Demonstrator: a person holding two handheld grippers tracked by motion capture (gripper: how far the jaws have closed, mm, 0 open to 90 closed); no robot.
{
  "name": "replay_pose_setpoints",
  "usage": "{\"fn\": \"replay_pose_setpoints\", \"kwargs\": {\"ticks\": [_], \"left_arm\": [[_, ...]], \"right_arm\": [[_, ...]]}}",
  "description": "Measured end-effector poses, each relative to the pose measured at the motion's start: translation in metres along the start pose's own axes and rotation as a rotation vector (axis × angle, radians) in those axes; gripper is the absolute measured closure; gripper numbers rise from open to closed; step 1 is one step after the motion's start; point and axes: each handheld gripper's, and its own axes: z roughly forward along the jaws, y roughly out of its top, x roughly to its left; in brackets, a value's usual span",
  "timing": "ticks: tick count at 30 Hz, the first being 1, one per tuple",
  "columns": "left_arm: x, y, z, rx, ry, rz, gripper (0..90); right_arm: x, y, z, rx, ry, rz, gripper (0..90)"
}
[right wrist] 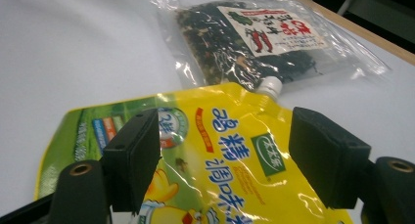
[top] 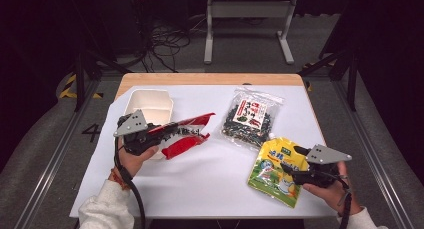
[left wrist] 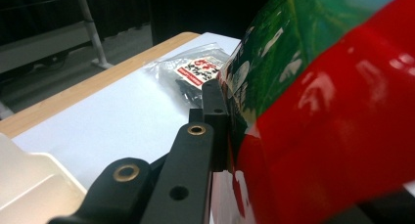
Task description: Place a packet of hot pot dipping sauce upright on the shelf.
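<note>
At the worktop's (top: 200,179) left, a red packet (top: 182,134) is held clear of the surface in the closed jaws of the left gripper (top: 150,135), just beside the white box (top: 150,106). If the box is the goal, as seems likely, the packet is best lowered flat, and the clamp kept until it is supported. Near the middle lies a clear bag (top: 250,116), untouched. At the right, the right gripper (top: 290,170) is poised with jaws open over the yellow pouch's (top: 272,171) edge; a deep, centred bite is advised, since the film looks slippery.
</note>
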Motion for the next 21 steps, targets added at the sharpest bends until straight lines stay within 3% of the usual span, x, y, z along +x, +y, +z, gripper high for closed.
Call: {"fn": "replay_pose_setpoints", "kwargs": {"ticks": [7, 21], "left_arm": [[0.010, 0.010, -0.008, 0.015, 0.029, 0.031, 90.0], [0.040, 0.021, -0.028, 0.005, 0.099, 0.007, 90.0]], "right_arm": [[-0.009, -0.012, -0.004, 0.004, -0.010, 0.053, 26.7], [-0.012, -0.014, -0.002, -0.006, -0.006, 0.071, 26.4]]}}
